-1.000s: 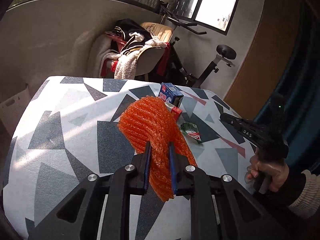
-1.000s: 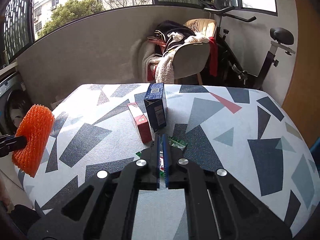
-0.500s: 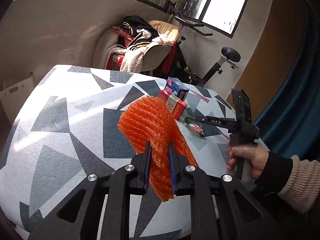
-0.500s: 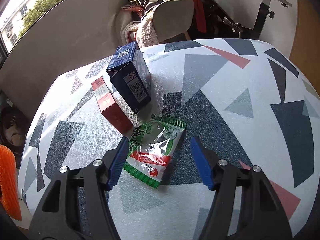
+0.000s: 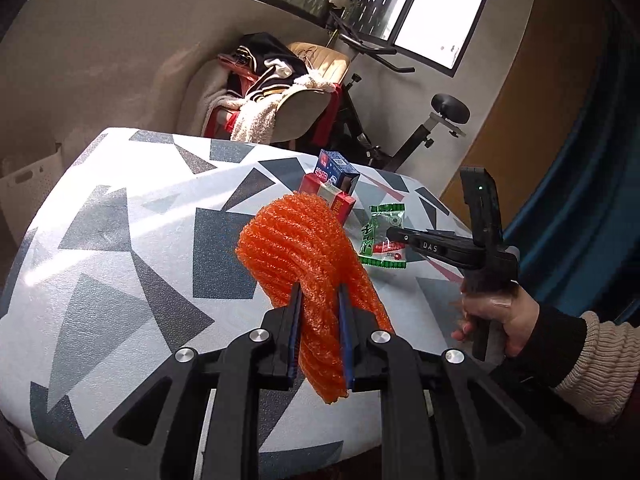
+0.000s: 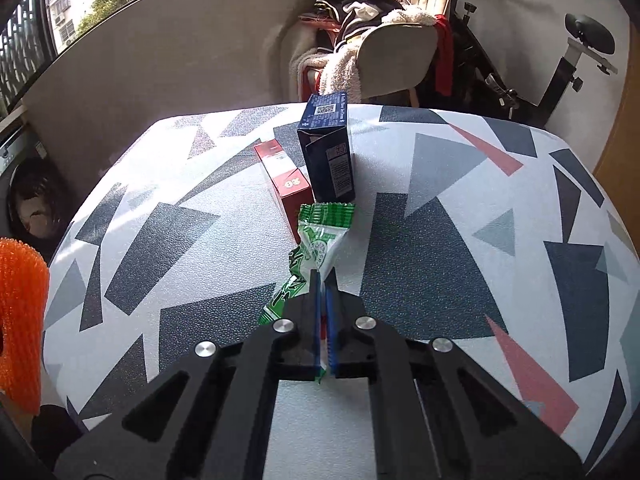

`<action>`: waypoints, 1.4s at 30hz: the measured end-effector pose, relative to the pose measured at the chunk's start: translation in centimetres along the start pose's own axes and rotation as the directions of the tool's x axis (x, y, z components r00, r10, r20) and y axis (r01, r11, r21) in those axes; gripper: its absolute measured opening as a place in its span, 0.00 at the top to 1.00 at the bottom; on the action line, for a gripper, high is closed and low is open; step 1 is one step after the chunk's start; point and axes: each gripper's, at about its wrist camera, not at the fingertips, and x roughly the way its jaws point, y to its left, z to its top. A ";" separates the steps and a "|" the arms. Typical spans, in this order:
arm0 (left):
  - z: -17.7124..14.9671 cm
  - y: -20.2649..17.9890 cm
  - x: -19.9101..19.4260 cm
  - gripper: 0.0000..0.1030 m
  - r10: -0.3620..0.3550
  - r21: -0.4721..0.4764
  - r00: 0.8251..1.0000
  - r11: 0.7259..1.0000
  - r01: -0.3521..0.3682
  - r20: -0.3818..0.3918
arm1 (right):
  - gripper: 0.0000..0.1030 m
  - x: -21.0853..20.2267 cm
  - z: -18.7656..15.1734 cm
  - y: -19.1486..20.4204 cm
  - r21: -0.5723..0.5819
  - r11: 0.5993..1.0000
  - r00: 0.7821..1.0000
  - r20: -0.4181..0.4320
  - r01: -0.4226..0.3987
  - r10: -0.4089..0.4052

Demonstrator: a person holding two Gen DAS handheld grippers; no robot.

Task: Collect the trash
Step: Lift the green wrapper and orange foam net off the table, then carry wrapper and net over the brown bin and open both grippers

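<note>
My left gripper (image 5: 319, 292) is shut on an orange foam fruit net (image 5: 304, 252), held above the near side of the patterned table (image 5: 132, 240). In the right wrist view my right gripper (image 6: 323, 276) is shut on a green snack wrapper (image 6: 320, 236), pinching its near end while the far end sticks out toward the boxes. The same wrapper (image 5: 382, 236) shows in the left wrist view under the right gripper (image 5: 394, 234), held by a person's hand (image 5: 496, 316). A red box (image 6: 284, 184) and a dark blue box (image 6: 330, 148) stand just beyond the wrapper.
Behind the table stand a chair piled with clothes (image 6: 376, 40) and an exercise bike (image 6: 560, 64). A white basket (image 5: 28, 188) sits on the floor at the left. The orange net (image 6: 20, 320) shows at the left edge of the right wrist view.
My right gripper opened over the green wrapper, came down, then shut on it. My left gripper with the orange net shifted slightly, and the right hand moved closer to the boxes.
</note>
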 end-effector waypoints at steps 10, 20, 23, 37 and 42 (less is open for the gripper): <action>-5.6 -5.0 -3.7 0.84 -0.006 0.136 1.000 0.991 0.010 -0.029 | 0.94 -10.3 -6.1 0.0 0.057 0.993 0.989 0.115 -0.100 0.093; -12.5 -7.7 -5.3 0.83 -0.019 0.136 0.994 0.990 0.033 -0.105 | 0.94 -16.1 -11.4 1.2 0.055 0.984 0.974 0.166 -0.168 0.157; -13.1 -8.2 -5.5 0.83 -0.014 0.155 0.992 0.987 0.033 -0.126 | 0.94 -16.8 -12.8 2.0 0.017 0.986 0.974 0.158 -0.165 0.160; -12.8 -8.3 -6.7 0.18 0.009 0.104 0.997 0.995 -0.001 -0.073 | 0.94 -16.9 -15.8 3.5 -0.010 0.976 0.971 0.102 -0.217 0.217; -11.5 -7.1 -8.1 0.09 0.075 0.061 0.997 0.995 -0.074 -0.015 | 0.94 -15.9 -16.9 4.7 -0.023 0.969 0.968 0.050 -0.246 0.247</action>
